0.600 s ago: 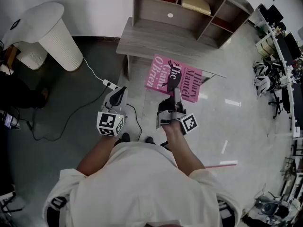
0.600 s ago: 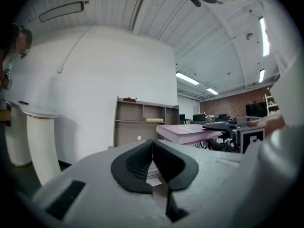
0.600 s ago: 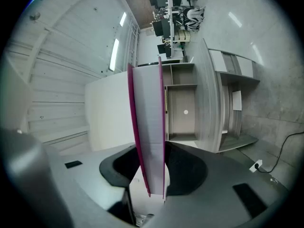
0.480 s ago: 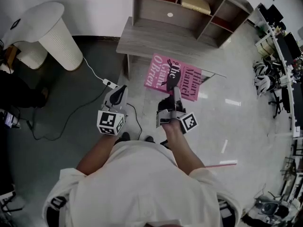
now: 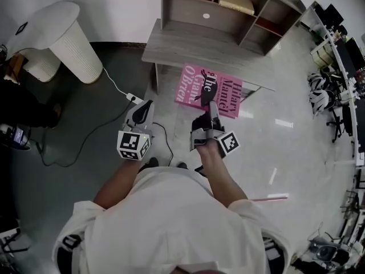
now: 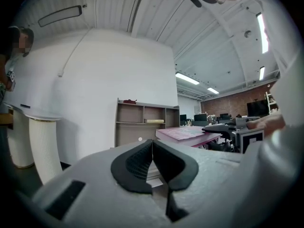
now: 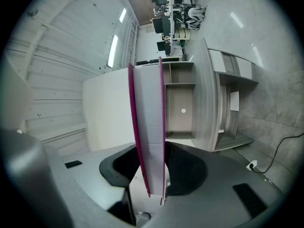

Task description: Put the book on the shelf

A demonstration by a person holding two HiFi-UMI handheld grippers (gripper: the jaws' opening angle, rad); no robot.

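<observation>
Carry step: right gripper (image 7: 152, 172), fingers clamped on the book (image 7: 148, 122), stood short of the shelf (image 5: 182, 10); left gripper (image 6: 152, 163) fingers were together, empty; next move probably called for reaching a free compartment.

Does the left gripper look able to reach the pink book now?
Probably yes, once its shut jaws open: nothing stands between the left gripper and the book, held by one edge in the right gripper.

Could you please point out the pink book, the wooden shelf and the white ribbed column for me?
pink book (image 5: 191, 85): head view, on the left half of its cover.
wooden shelf (image 5: 182, 13): head view, on the bare panel inside its wide compartment.
white ribbed column (image 5: 73, 50): head view, on its ribbed side.
</observation>
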